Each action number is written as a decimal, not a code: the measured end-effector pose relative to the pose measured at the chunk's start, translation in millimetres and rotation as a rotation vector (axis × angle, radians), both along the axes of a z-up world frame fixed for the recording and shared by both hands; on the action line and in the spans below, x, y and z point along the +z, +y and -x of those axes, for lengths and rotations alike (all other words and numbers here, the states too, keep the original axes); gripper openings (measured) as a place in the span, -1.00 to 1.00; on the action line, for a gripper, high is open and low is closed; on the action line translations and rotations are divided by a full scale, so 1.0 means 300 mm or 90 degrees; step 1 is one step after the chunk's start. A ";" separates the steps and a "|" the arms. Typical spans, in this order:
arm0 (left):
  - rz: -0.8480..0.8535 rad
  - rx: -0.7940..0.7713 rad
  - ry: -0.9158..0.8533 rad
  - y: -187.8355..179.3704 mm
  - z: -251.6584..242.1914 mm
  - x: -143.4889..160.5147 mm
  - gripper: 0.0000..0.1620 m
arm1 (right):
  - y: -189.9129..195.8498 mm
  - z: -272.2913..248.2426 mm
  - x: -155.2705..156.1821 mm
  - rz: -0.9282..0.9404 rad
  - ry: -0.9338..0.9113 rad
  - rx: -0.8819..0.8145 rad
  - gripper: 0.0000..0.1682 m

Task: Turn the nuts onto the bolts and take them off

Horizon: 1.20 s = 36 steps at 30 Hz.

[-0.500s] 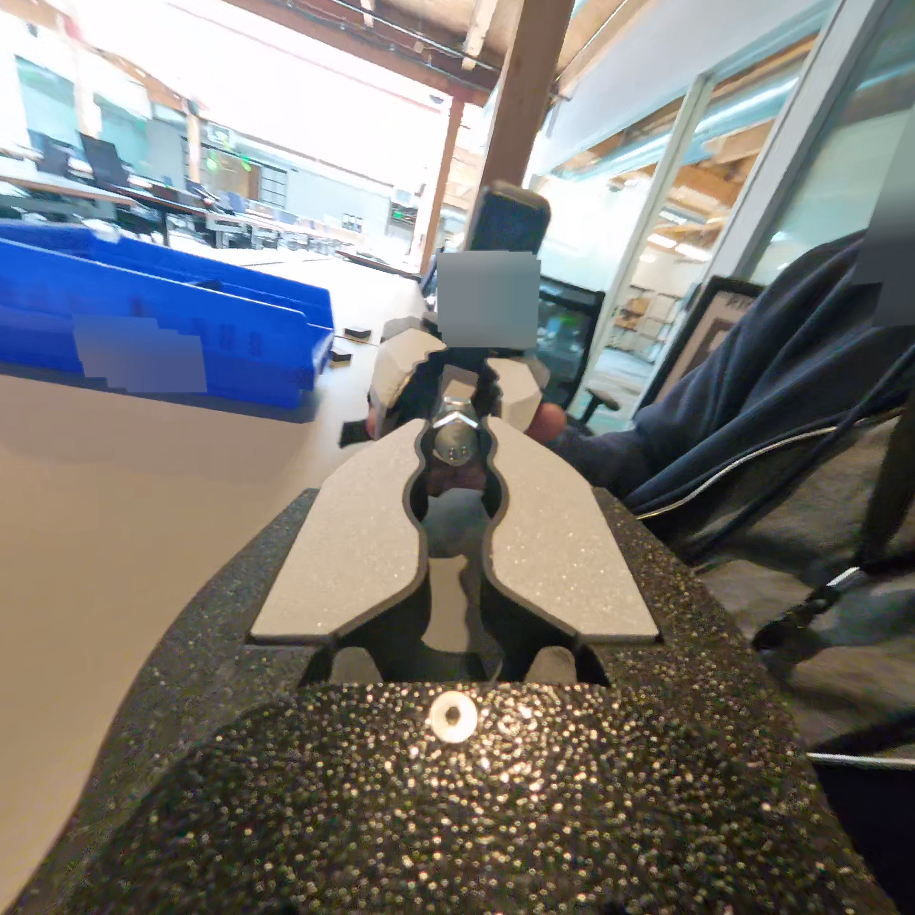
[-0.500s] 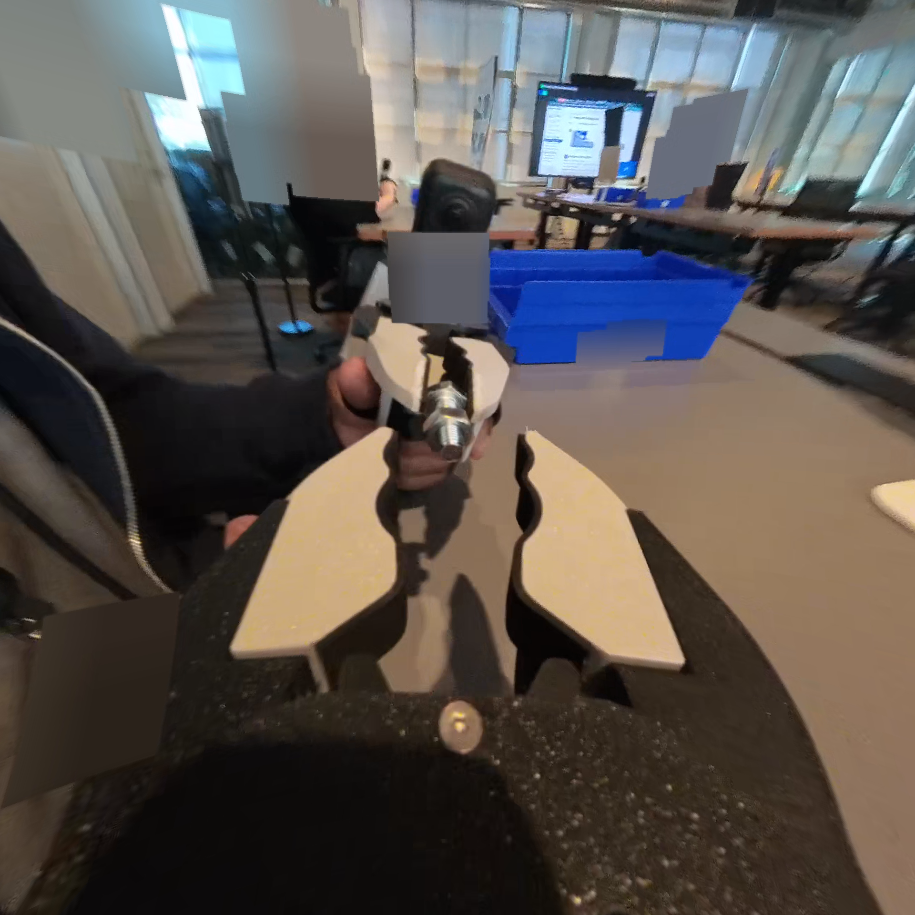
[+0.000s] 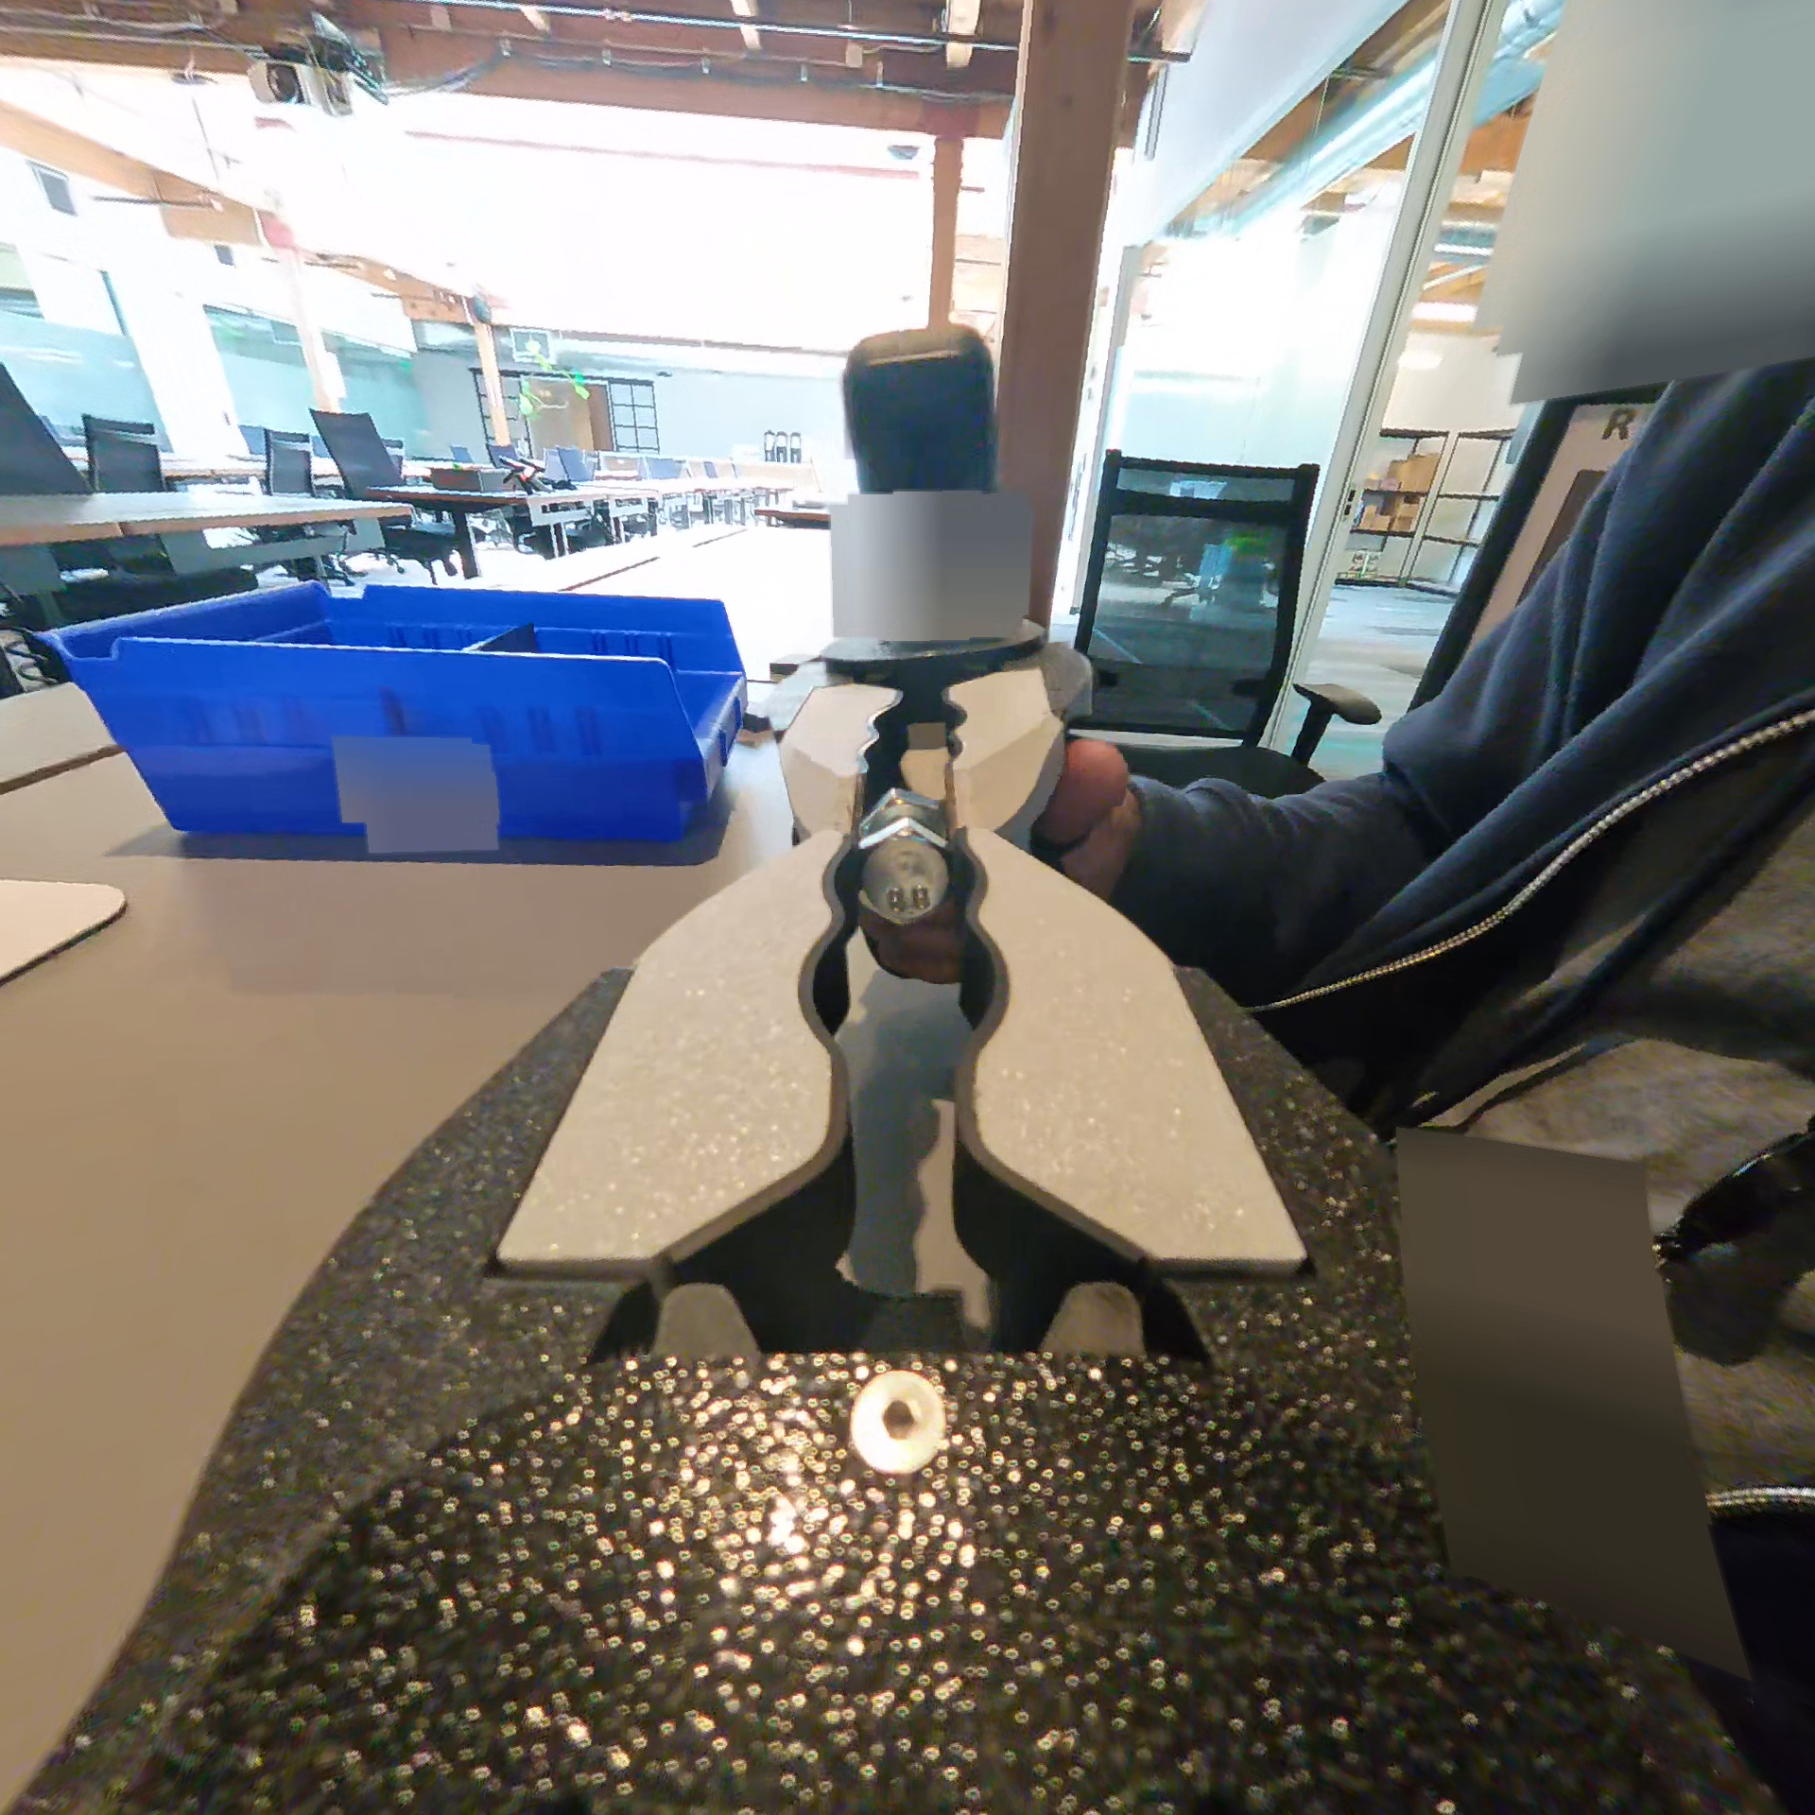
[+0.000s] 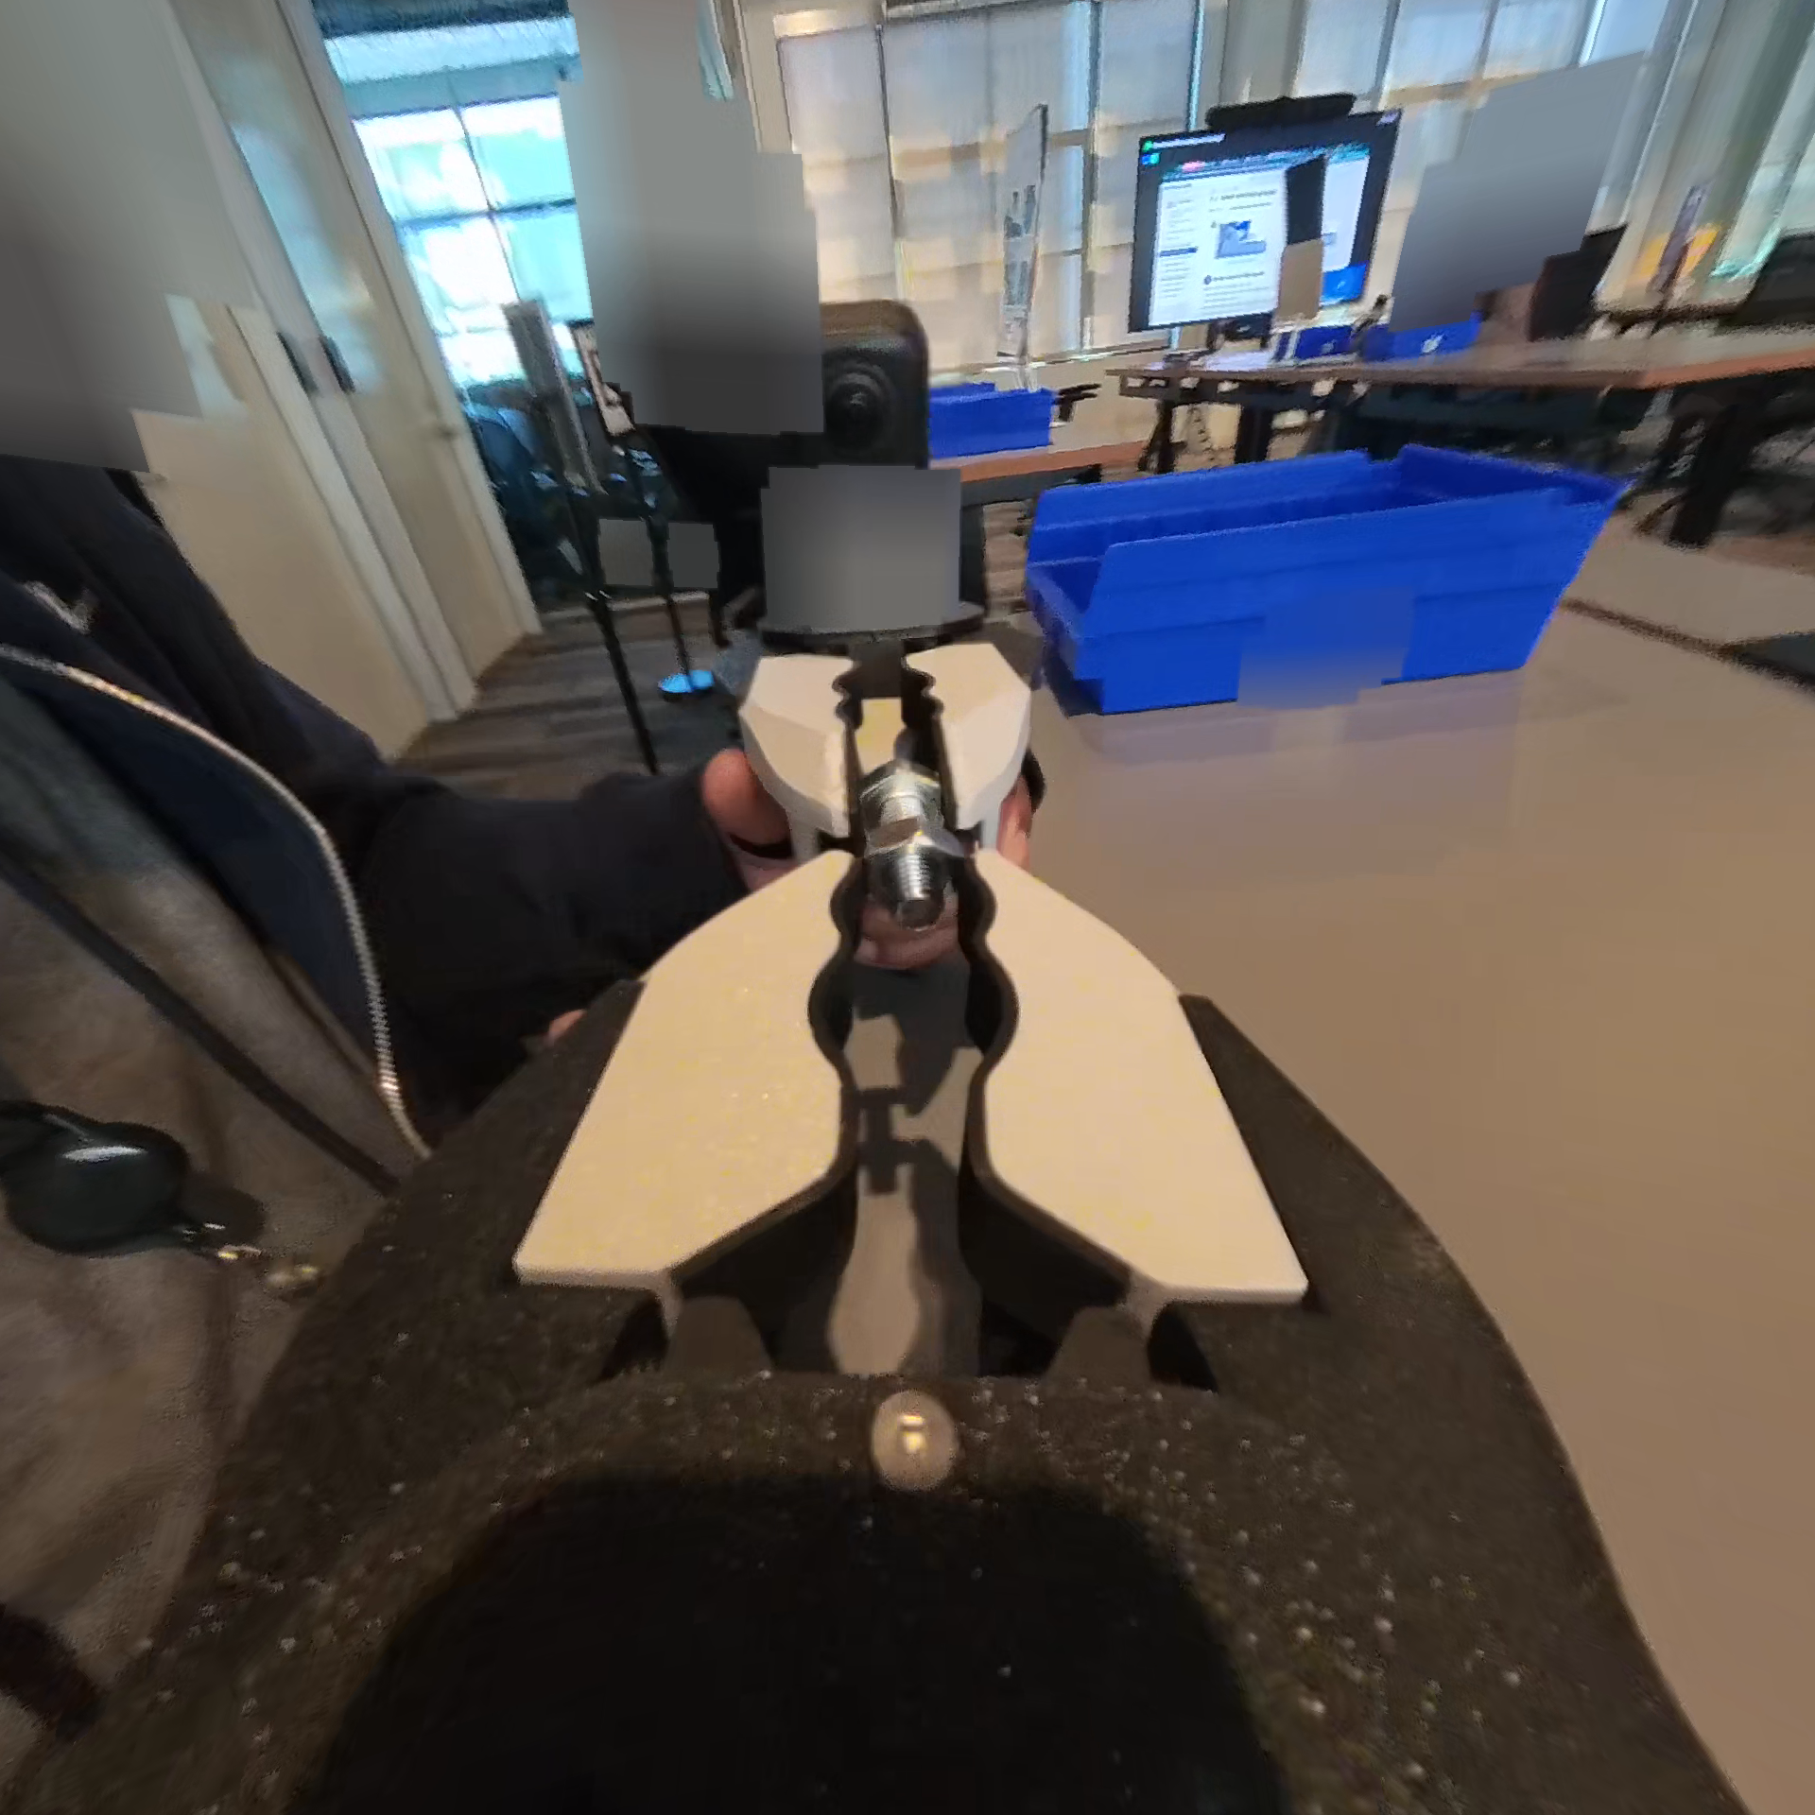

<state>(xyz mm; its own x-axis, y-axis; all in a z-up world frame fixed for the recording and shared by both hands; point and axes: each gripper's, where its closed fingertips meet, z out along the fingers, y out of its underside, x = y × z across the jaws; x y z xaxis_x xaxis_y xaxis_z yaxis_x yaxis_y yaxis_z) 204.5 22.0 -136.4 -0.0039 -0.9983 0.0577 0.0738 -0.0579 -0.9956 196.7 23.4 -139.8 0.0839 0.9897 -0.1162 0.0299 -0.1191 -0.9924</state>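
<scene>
A silver bolt [image 3: 902, 884] is held in the air above the table, its head facing me in the left wrist view. My left gripper [image 3: 902, 854] is shut on the bolt's head end. A hex nut [image 3: 899, 817] sits on the thread just beyond. In the right wrist view the threaded end [image 4: 915, 889] points at me, with the nut [image 4: 899, 837] behind it. My right gripper [image 4: 908, 864] is shut on the nut. The two grippers face each other tip to tip. The right gripper also shows in the left wrist view [image 3: 904, 776], and the left one in the right wrist view [image 4: 889, 776].
A blue divided bin [image 3: 393, 707] [image 4: 1306, 589] stands on the grey table [image 3: 295, 1031] beyond the grippers. A white pad [image 3: 49, 923] lies at the table's left edge. A person's dark sleeve [image 3: 1473, 835] and a black chair [image 3: 1198, 609] are on the right. My left and right fingertips are right by each other.
My right gripper was open beside the bolt's threaded end and has shut around the nut. Both grippers have swung, so the bin now shows farther off. The left gripper still holds the bolt.
</scene>
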 end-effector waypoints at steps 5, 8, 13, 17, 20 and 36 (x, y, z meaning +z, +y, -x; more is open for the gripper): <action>0.224 -0.098 -0.025 0.004 0.000 -0.019 -0.79 | 0.013 -0.003 -0.018 -0.253 -0.094 -0.100 -0.80; 0.234 -0.114 -0.040 0.001 0.007 -0.009 -0.79 | 0.008 0.002 -0.010 -0.356 -0.119 -0.143 -0.79; 0.135 -0.062 -0.050 0.007 0.010 0.009 -0.79 | 0.019 -0.003 0.009 -0.145 -0.035 -0.089 -0.46; 0.050 -0.020 -0.029 0.011 0.012 0.005 -0.78 | 0.019 -0.014 0.030 -0.025 0.024 -0.042 -0.44; -0.013 0.003 -0.015 0.003 0.008 0.005 -0.79 | 0.014 -0.009 0.028 0.032 0.035 -0.014 -0.47; 0.084 -0.057 -0.013 -0.017 0.003 0.003 -0.79 | -0.011 -0.002 0.006 -0.178 -0.046 -0.054 -0.80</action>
